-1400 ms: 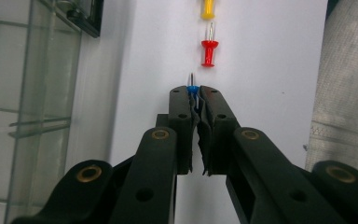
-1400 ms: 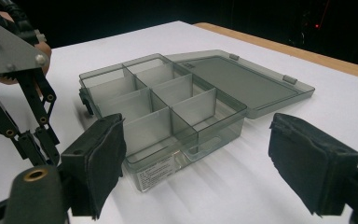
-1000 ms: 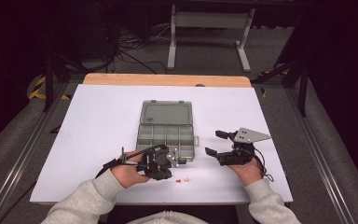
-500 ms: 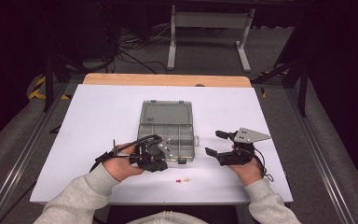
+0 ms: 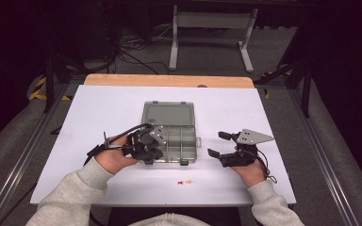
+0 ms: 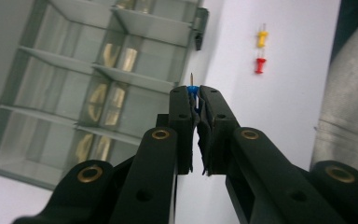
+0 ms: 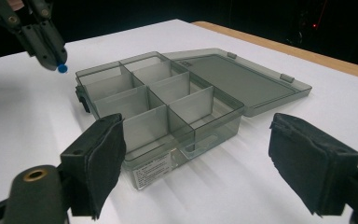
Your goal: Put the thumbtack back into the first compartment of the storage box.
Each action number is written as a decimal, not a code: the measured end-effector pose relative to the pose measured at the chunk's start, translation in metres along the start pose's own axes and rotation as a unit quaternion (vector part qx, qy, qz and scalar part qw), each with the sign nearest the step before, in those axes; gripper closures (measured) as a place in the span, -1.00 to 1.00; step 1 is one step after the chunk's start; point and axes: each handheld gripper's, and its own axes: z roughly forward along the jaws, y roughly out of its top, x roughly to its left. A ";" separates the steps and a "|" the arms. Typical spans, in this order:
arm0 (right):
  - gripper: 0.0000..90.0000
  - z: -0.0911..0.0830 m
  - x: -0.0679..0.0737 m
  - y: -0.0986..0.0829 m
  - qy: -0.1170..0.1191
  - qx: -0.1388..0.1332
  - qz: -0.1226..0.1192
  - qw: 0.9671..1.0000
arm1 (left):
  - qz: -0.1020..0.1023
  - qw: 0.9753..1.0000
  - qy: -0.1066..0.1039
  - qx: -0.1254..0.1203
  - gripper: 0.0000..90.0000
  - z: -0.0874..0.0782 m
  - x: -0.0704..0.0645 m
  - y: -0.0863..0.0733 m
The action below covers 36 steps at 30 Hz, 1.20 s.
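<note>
- The left tongs (image 6: 195,100) are pinched almost closed on a blue pushpin (image 6: 192,89), whose metal point sticks out past the tips
- In the high view the left tongs (image 5: 147,147) hover over the near left corner of the compartment box (image 5: 181,141); from the right gripper view the blue head (image 7: 62,68) shows under those tips, just outside the box's corner
- The right tongs (image 7: 200,163) are spread wide with nothing between the pads, resting low to the desk (image 5: 264,113) just beside the box's right side
- Near the person's edge, between the two tongs, a red pushpin (image 5: 181,182) and a yellow pushpin (image 5: 188,181) lie side by side on the desk
- Beyond both tongs the box's lid (image 5: 168,113) lies flat open on the desk, hinged to the far edge of the tray
</note>
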 end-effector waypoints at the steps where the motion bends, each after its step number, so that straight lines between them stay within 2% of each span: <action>1: -0.59 0.000 0.000 0.000 0.000 0.000 0.000 1.000 | -0.001 1.000 0.001 0.000 0.88 -0.001 0.001 0.000; 7: -0.60 0.001 0.000 0.000 0.000 -0.001 -0.001 1.000 | -0.015 1.000 0.016 -0.002 0.88 -0.006 0.010 -0.002; 17: -0.63 0.000 0.001 -0.001 -0.003 -0.007 -0.003 1.000 | -0.038 0.999 0.024 -0.005 0.87 -0.012 0.027 -0.004; 36: -0.67 0.001 0.000 -0.001 -0.006 -0.010 -0.003 1.000 | -0.080 0.996 0.028 -0.006 0.88 -0.011 0.062 -0.004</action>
